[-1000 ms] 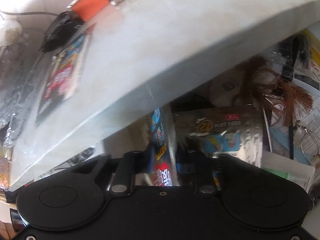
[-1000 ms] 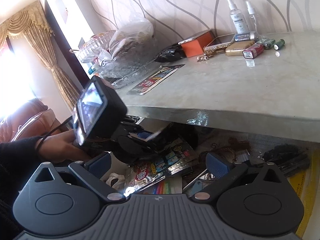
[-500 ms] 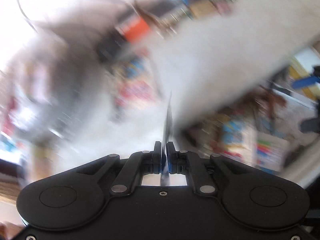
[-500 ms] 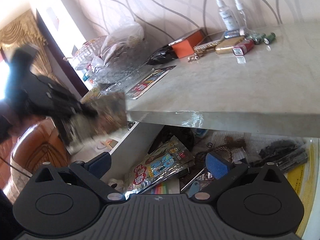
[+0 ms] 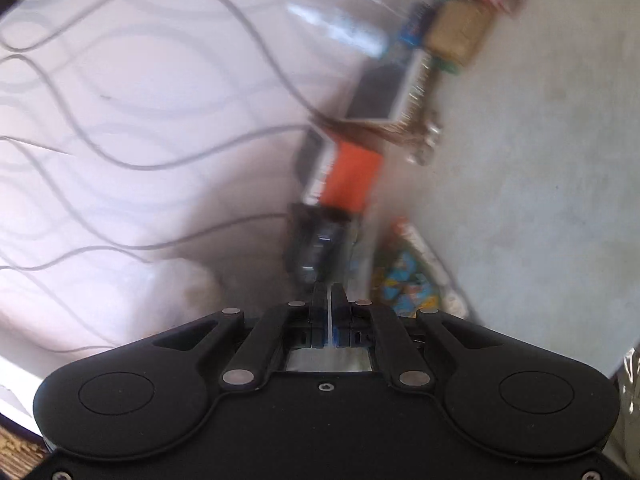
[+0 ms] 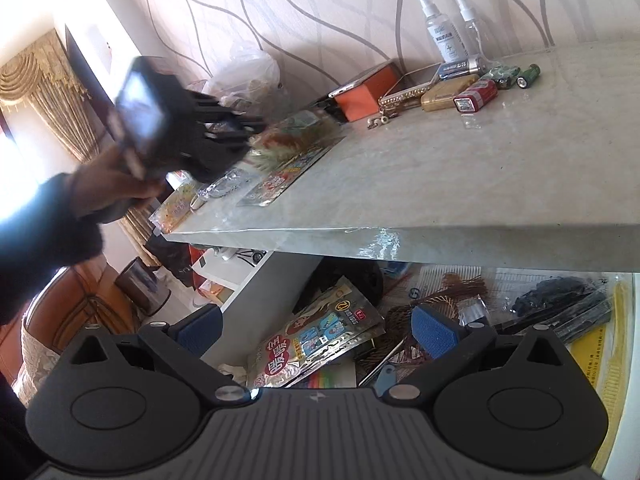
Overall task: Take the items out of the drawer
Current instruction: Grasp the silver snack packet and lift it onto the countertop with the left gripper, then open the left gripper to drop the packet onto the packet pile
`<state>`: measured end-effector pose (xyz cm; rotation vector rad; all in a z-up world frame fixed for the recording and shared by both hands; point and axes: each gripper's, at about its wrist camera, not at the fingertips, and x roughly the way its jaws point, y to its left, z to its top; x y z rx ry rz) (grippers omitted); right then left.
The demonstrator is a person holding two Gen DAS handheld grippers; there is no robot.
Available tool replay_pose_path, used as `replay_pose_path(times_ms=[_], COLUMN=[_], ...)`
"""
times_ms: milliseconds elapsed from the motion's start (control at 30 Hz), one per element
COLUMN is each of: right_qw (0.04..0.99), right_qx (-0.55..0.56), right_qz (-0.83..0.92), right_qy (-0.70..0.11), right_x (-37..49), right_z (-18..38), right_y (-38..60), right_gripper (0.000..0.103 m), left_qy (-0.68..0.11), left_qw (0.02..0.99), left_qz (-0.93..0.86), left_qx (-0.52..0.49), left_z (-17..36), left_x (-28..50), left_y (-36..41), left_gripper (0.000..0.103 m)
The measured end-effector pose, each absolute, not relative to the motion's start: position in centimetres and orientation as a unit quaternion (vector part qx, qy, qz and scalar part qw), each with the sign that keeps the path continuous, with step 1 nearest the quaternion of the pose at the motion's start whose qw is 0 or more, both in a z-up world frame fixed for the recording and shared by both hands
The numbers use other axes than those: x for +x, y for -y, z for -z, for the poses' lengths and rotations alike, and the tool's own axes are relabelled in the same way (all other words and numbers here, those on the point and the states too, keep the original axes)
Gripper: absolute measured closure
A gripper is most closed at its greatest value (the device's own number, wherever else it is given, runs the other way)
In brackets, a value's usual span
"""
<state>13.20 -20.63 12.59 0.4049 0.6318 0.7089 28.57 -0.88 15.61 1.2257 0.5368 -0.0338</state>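
My left gripper (image 5: 329,300) is shut on a thin foil snack packet seen edge-on (image 5: 329,320). In the right wrist view the left gripper (image 6: 240,140) holds that packet (image 6: 296,136), blurred, above the marble tabletop (image 6: 460,176), over another printed packet (image 6: 280,184) lying flat there. My right gripper (image 6: 316,328) is open and empty above the open drawer (image 6: 248,292). A further foil snack packet (image 6: 316,340) lies in the drawer between its blue pads.
On the tabletop stand an orange box (image 6: 364,96), a phone (image 6: 412,84), a gold case (image 6: 444,96), a red lighter (image 6: 476,96), batteries (image 6: 508,76) and two spray bottles (image 6: 440,32). The drawer holds a brown tassel (image 6: 452,288), black pens (image 6: 560,304) and yellow paper (image 6: 592,352).
My left gripper shut on the foil packet in the drawer, pulled it out and swung it up over the tabletop. The right gripper stayed open over the drawer.
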Motion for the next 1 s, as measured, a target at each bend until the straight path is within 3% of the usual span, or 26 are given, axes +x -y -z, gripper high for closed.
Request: replay_pose_path(times_ms=[167,233,300,367,600,700,1000], right_qw=[0.871,0.87,0.87,0.87,0.869,0.869,0.871], right_qx=[0.188,0.186,0.182,0.181,0.179,0.177,0.175], right_qz=[-0.339,-0.34,-0.341,-0.342,-0.342,-0.342,-0.337], right_qy=[-0.302,-0.304,-0.306,-0.306,-0.308,-0.31,-0.313], right_x=[13.1,13.1,13.1,13.1,13.3,13.3,13.4], right_z=[-12.6,-12.6,-12.6,-12.6,-12.5,-12.5,-12.4], right_y=[20.5,20.4,20.3,20.3,20.2,20.1,20.1], right_gripper=[0.0,0.0,0.0,0.0,0.0,0.0,0.0], left_qy=[-0.312,-0.319,-0.321,-0.326,-0.368,-0.378,-0.429], left_qw=[0.805,0.814,0.827,0.844,0.876,0.901,0.902], left_qz=[0.039,0.048,0.048,0.044,0.01,0.013,0.001], left_qx=[0.503,0.483,0.459,0.424,0.31,0.213,-0.034], left_z=[-15.3,-15.7,-16.4,-17.2,-18.5,-19.9,-19.7], left_x=[29.7,29.6,29.7,29.7,31.4,33.4,36.8], left_y=[0.5,0.4,-0.2,-1.4,-6.4,-9.5,-15.4], left_gripper=[0.097,0.085,0.062,0.056,0.051,0.044,0.041])
